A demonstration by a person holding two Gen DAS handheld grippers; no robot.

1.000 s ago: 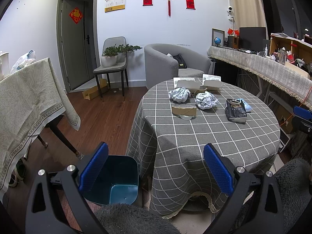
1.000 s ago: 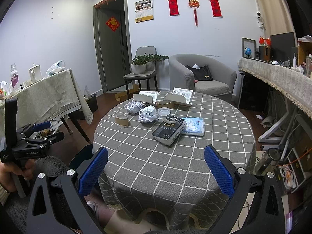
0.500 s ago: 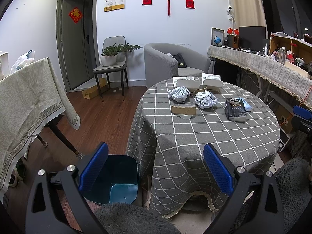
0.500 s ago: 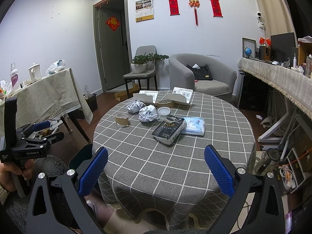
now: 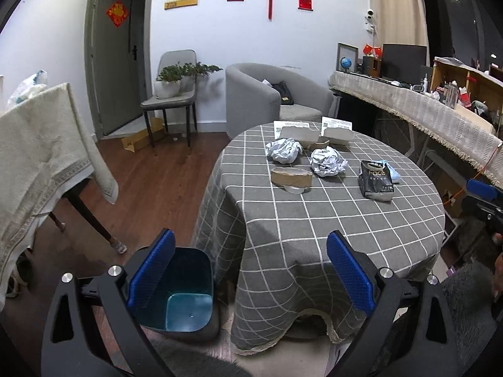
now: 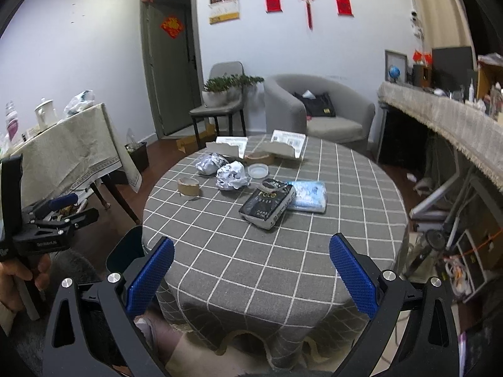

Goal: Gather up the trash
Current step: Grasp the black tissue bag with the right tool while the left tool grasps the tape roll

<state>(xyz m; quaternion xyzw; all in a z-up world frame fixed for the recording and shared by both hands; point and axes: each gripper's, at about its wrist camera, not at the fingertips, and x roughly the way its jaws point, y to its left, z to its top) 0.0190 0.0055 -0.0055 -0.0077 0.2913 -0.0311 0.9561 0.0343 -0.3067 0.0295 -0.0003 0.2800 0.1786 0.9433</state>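
Round and covered in a grey checked cloth, the table [image 5: 330, 220] fills the middle of a living room with a grey armchair [image 5: 270, 100] at the back; on the floor to the left of the table sits the blue bin [image 5: 185, 295], and nothing is in it yet; the left gripper [image 5: 250, 270] hangs above the bin and the table edge with its blue tongs spread wide and holding nothing; it has hardly moved in the last second; farther along the table top lie a tape roll [image 5: 291, 177], then two crumpled paper balls [image 5: 327, 165] side by side, then a black packet [image 5: 375, 180] leaning on a pale blue pack [image 6: 308, 195]; the right gripper [image 6: 251, 273] has lifted a little and tipped toward the table, so the trash now looks closer in its view; its tongs are spread wide too and pinch nothing; that small move looks like the start of a reach, so I think the first pick is still to come, and the paper balls seem the plain choice.
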